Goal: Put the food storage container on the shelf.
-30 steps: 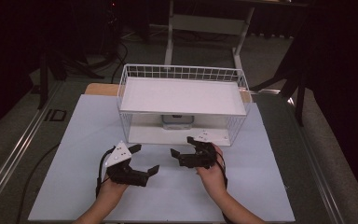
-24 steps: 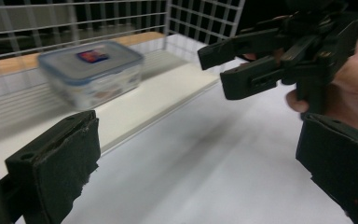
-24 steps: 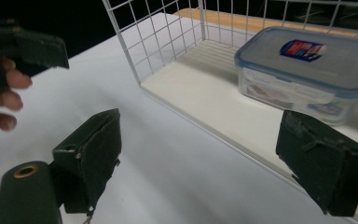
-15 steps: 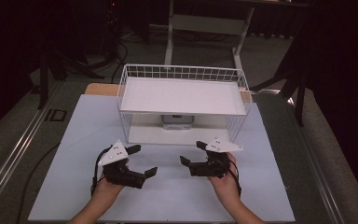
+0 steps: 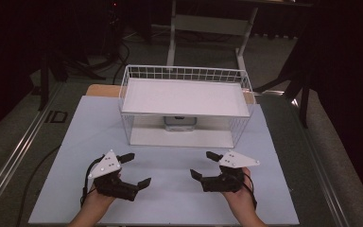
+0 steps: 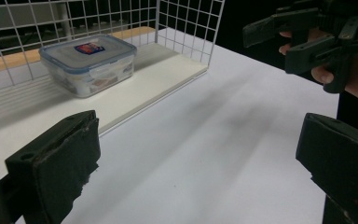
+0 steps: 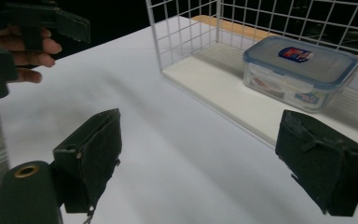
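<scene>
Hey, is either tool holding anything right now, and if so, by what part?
Nothing is held. The left tool and the right tool are both open above the white table, with bare table between their jaws. The lidded container sits untouched inside the wire rack.

Clear lidded food container [image 6: 89, 64], blue seal, lid shut, upright on lower shelf inside white wire rack [image 5: 187, 74].
</scene>
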`<move>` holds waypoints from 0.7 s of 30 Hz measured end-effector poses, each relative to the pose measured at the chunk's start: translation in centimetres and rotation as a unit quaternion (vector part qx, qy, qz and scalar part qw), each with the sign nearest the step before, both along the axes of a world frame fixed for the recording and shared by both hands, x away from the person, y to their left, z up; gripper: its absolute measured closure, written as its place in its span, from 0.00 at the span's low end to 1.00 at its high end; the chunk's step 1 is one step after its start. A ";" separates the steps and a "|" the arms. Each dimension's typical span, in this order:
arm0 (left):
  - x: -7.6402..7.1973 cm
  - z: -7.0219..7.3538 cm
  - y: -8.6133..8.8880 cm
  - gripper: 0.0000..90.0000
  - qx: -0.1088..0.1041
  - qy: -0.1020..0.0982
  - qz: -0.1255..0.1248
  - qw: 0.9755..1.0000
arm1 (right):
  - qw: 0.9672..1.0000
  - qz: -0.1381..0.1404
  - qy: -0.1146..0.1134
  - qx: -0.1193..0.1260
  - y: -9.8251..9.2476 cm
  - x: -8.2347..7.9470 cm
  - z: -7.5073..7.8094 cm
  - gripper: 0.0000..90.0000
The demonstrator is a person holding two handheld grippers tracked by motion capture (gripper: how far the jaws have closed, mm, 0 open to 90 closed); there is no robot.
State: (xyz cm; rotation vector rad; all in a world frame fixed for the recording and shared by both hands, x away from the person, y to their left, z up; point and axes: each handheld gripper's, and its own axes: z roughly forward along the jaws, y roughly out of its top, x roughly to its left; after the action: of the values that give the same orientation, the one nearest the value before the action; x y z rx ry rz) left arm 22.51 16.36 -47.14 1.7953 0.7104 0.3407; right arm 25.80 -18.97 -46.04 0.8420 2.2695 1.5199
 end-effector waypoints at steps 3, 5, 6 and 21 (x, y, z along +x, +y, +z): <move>-0.5 -0.1 0.4 0.01 -0.003 -0.001 -0.002 1.000 | 1.000 0.001 0.001 0.003 -0.7 -0.4 0.0 0.16; -0.8 -0.2 0.8 0.01 -0.007 0.001 0.003 1.000 | 1.000 -0.004 -0.001 0.003 -1.3 -0.6 0.1 0.16; -0.9 -0.3 0.9 0.01 -0.007 0.002 0.004 1.000 | 1.000 -0.003 0.002 0.005 -1.8 -0.7 0.1 0.16; -2.3 -1.3 2.6 0.01 -0.006 -0.001 -0.007 1.000 | 1.000 0.007 0.000 0.004 -5.3 -2.4 -0.2 0.16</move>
State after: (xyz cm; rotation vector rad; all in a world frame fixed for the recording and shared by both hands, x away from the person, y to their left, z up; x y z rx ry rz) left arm 20.24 18.95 -48.41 1.7868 0.6961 0.3278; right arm 23.38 -24.27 -46.19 0.8303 2.2752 1.5354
